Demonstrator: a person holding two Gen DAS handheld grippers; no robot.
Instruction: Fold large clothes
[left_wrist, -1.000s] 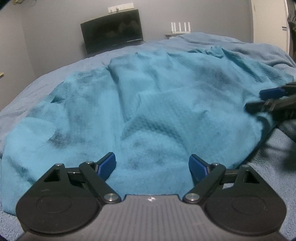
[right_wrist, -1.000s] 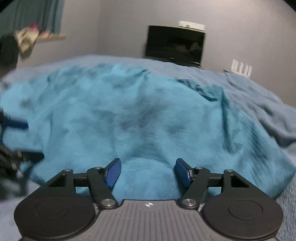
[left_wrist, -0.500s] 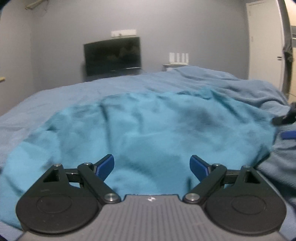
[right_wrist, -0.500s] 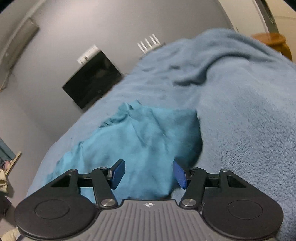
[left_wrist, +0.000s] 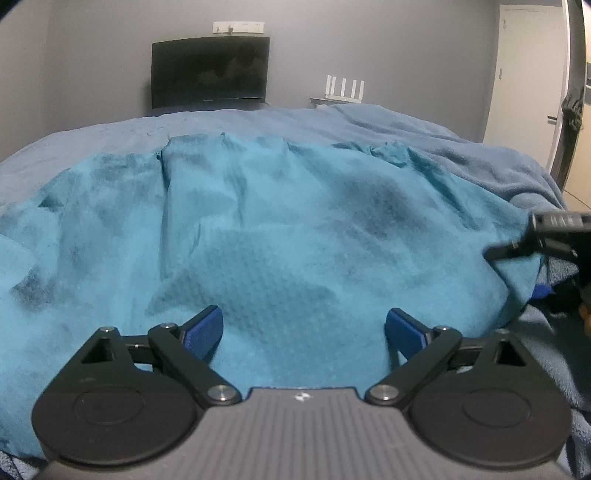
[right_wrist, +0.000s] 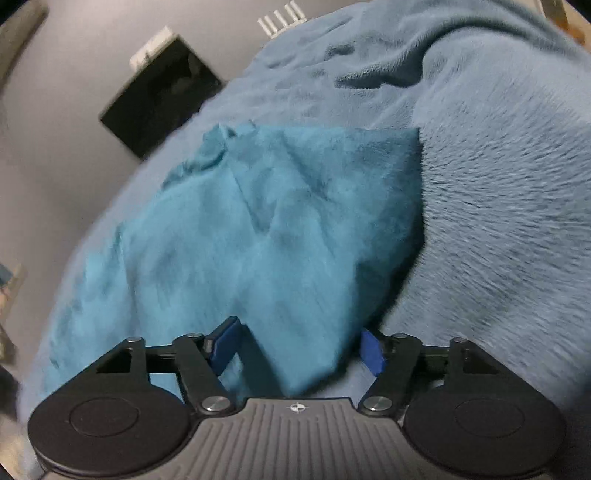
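Observation:
A large teal garment (left_wrist: 295, 221) lies spread and creased on a blue-grey fleece blanket (left_wrist: 406, 122) that covers a bed. My left gripper (left_wrist: 304, 330) hangs over the garment's near edge. Its jaws are wide and still opening, with the cloth lying flat under the gap and no pad pressing on it. At the garment's right edge, my right gripper (left_wrist: 517, 273) shows partly in the left wrist view. In the tilted right wrist view the right gripper (right_wrist: 299, 349) straddles a corner of the garment (right_wrist: 258, 240). Its jaws are opening and the corner lies loose between the blue pads.
A dark screen (left_wrist: 208, 70) stands against the grey wall beyond the bed, with a white router (left_wrist: 345, 88) to its right. A pale door (left_wrist: 528, 74) is at the far right. Bare blanket (right_wrist: 498, 184) lies to the right of the garment.
The right gripper has rolled hard and slid from the garment's middle to its right corner. The left view tipped up and back down, and the left jaws stand slightly wider.

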